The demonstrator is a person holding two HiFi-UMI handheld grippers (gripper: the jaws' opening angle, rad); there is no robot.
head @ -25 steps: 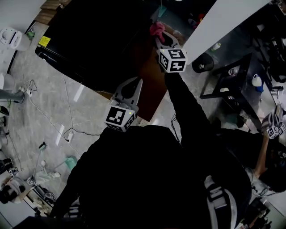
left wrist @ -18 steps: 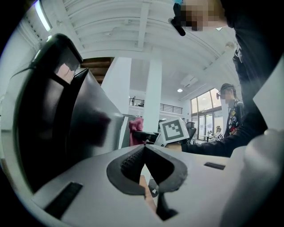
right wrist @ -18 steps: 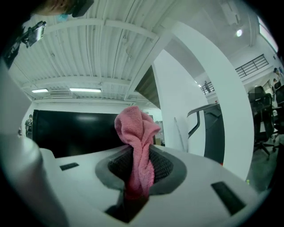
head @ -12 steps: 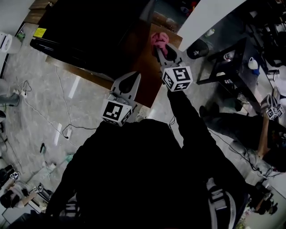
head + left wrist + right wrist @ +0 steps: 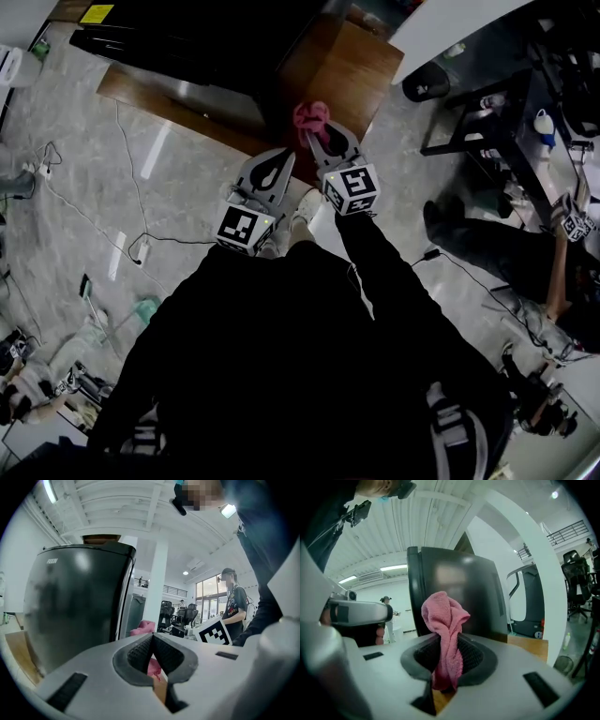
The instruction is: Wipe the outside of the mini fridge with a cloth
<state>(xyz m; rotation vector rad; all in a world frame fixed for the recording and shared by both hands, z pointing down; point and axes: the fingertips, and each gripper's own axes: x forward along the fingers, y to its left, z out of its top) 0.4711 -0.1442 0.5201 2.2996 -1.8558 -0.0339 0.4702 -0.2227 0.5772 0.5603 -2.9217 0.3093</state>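
Observation:
The black mini fridge (image 5: 187, 33) stands on a brown wooden platform (image 5: 342, 70) at the top of the head view; it fills the left gripper view (image 5: 75, 606) and sits straight ahead in the right gripper view (image 5: 454, 592). My right gripper (image 5: 314, 141) is shut on a pink cloth (image 5: 310, 116), which bunches up above the jaws (image 5: 443, 620), held a short way off the fridge. My left gripper (image 5: 270, 169) is shut and holds nothing, just left of the right one; the pink cloth (image 5: 143, 627) shows beyond its jaws.
Cables (image 5: 122, 206) trail over the grey floor at left. A white column (image 5: 450, 23) rises at the upper right. A dark desk frame (image 5: 487, 122) and another person (image 5: 525, 262) with a marker cube are at right. Clutter lies at the lower left (image 5: 37, 375).
Both grippers have drawn back toward me and down from the fridge, the right one carrying the pink cloth. The fridge now lies farther up in the head view.

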